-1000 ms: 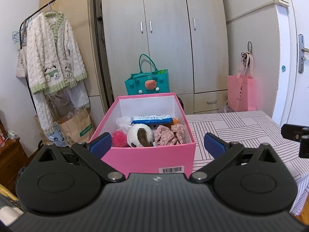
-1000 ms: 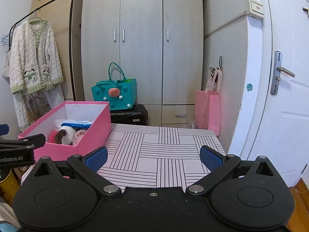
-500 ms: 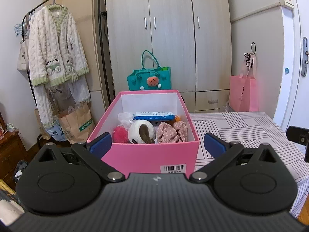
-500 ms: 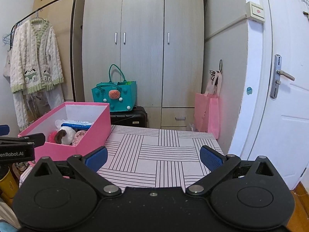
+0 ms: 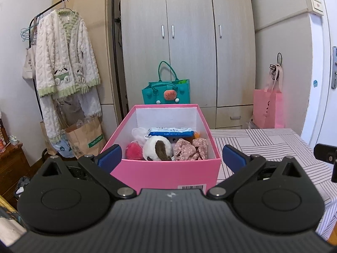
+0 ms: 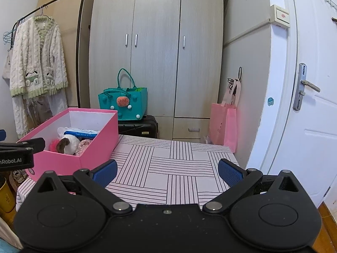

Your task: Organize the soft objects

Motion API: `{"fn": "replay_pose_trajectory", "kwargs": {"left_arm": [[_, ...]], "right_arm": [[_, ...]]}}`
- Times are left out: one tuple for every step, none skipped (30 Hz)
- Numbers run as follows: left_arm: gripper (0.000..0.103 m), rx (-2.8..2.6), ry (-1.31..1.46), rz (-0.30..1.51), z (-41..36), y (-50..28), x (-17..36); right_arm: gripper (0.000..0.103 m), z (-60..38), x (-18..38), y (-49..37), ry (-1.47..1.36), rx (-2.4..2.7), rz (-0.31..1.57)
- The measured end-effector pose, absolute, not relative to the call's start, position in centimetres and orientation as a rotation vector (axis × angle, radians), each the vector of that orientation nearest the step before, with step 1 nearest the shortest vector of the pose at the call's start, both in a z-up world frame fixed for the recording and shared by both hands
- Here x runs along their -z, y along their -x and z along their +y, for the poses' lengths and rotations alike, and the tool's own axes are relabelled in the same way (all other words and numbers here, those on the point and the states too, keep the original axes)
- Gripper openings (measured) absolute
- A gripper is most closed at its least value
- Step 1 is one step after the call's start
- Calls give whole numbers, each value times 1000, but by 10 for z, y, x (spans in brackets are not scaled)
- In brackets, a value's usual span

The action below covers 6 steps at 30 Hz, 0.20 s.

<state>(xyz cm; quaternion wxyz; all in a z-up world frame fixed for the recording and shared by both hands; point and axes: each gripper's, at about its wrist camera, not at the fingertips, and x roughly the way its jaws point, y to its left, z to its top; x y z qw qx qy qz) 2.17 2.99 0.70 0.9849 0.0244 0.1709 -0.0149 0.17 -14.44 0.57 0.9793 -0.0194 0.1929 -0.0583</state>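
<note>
- The soft things already lie together in the pink box [image 5: 168, 175], which stands at the left end of the striped tablecloth [image 6: 179, 168]; the step in hand looks like either the start of unpacking or the close of packing, and I cannot tell which from these views.
- Inside the box sit a white plush toy with a brown patch [image 5: 157, 150], a pink fluffy ball [image 5: 133, 150] touching its left side, a floral fabric piece [image 5: 189, 149] on its right, and a blue-and-white pack [image 5: 170, 132] behind them with a crumpled clear bag [image 5: 138, 133] beside it.
- The left gripper [image 5: 171, 157] faces the box head on, its fingers spread wide to either side of the near wall, holding nothing and touching nothing.
- The right gripper [image 6: 166, 170] hangs over the bare cloth, equally wide open and empty, well apart from the box.
- If an item is to come out, the next move calls for the left tool to rise over the near wall, dip in and narrow on the plush, which sits nearest.
- The plush should squash under the pads, so a grip across its body seems safest.
</note>
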Motion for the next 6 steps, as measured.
{"fn": "replay_pose_trajectory", "kwargs": {"left_arm": [[103, 30, -49, 344, 30, -22, -7], [103, 31, -49, 344, 30, -22, -7], [103, 34, -47, 343, 30, -22, -7], [103, 38, -44, 342, 30, -22, -7], [103, 44, -40, 341, 31, -22, -7], [103, 47, -36, 342, 31, -22, -7]], "right_arm": [[103, -145, -5, -2, 39, 117, 390], [103, -145, -5, -2, 38, 116, 391], [103, -145, -4, -3, 38, 116, 393], [103, -145, -4, -3, 38, 117, 395], [103, -145, -4, -3, 39, 117, 395], [103, -146, -3, -3, 37, 117, 395]]}}
